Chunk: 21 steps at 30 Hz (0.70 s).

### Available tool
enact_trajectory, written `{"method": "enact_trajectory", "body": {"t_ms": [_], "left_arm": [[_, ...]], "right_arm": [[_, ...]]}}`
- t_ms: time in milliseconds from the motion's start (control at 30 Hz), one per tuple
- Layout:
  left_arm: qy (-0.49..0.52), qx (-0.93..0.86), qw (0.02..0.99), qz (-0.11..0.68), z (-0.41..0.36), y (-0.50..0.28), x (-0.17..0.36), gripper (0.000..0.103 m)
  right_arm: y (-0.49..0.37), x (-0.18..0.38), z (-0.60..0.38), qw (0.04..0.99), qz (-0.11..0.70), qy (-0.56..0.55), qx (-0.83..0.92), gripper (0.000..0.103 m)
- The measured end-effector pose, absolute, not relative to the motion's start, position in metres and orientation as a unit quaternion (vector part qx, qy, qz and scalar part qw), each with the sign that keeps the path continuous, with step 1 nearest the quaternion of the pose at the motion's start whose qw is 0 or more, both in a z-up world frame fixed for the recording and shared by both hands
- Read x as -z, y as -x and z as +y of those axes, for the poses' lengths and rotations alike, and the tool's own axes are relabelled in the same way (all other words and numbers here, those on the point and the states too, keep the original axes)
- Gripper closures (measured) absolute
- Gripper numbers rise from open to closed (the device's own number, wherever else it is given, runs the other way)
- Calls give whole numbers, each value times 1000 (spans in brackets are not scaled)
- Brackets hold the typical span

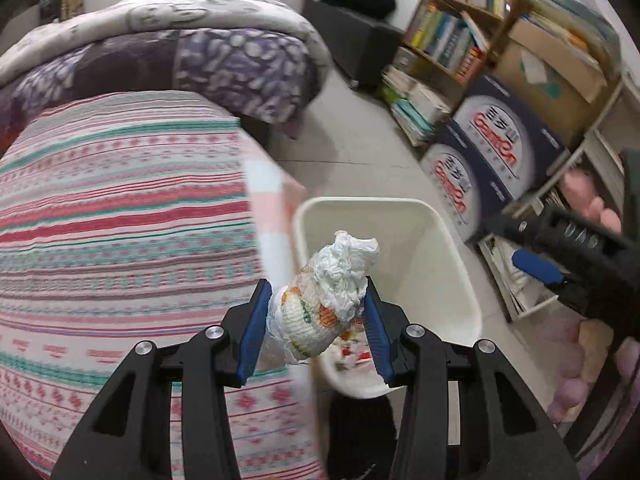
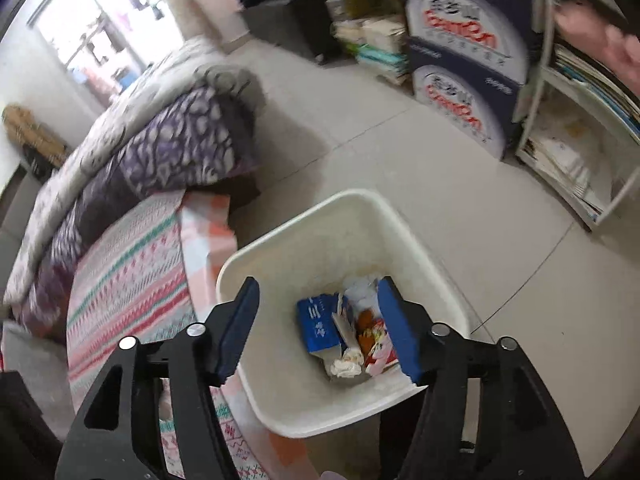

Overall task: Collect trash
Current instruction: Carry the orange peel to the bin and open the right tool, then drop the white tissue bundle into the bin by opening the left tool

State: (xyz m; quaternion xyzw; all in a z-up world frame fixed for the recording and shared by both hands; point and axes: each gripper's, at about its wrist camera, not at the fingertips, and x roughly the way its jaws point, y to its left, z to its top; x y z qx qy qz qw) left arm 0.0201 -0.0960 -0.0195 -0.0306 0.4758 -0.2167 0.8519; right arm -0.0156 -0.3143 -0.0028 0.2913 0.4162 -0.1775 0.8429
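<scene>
My left gripper (image 1: 316, 292) is shut on a crumpled wad of white tissue and orange-printed wrapper (image 1: 332, 280), held over the near rim of a cream waste bin (image 1: 420, 240). One blue pad (image 1: 536, 267) of my right gripper shows at the right of the left wrist view, with a hand behind it. In the right wrist view my right gripper (image 2: 318, 292) stands open above the same bin (image 2: 320, 240), nothing between its fingers. Inside the bin lie a blue carton (image 2: 320, 328), a white tissue ball (image 2: 346, 366) and a red-orange wrapper (image 2: 376, 344).
A bed with a striped pink-green cover (image 1: 120, 220) and a purple quilt (image 1: 220, 68) stands right against the bin. Stacked blue-white boxes (image 1: 492, 152), a wooden bookshelf (image 1: 452, 28) and a white shelf (image 2: 580, 140) line the far side of the tiled floor (image 2: 440, 184).
</scene>
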Motion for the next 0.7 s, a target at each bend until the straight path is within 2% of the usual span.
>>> {"method": "enact_trajectory", "body": {"t_ms": [133,200,233,300,433,500,700], "left_arm": [[59,254,829,495,-129,-26,25,58],[75,276,818,499,-141,-28,24,53],[86,285,813,501,-145,-28,23,50],[98,289,812,497,-144,-27,18,37],[72,246,836,485,-115,-17,8,33],[53,211,852,476,-93,-9,3,23],[-25,83,919,386,-21,30,-27,9]], "right_arm": [[27,-9,-332,844,384,-315,202,32],[33,-14,-339,845,369,-324,212,30],[34,-16,-341,846,364,-326,214,28],[35,-20,-342,850,356,-323,217,26],[33,-31,-323,871,343,-277,216,20],[30,-34,-305,882,344,-243,210,17],[26,-46,-229,915,338,-127,181,7]]}}
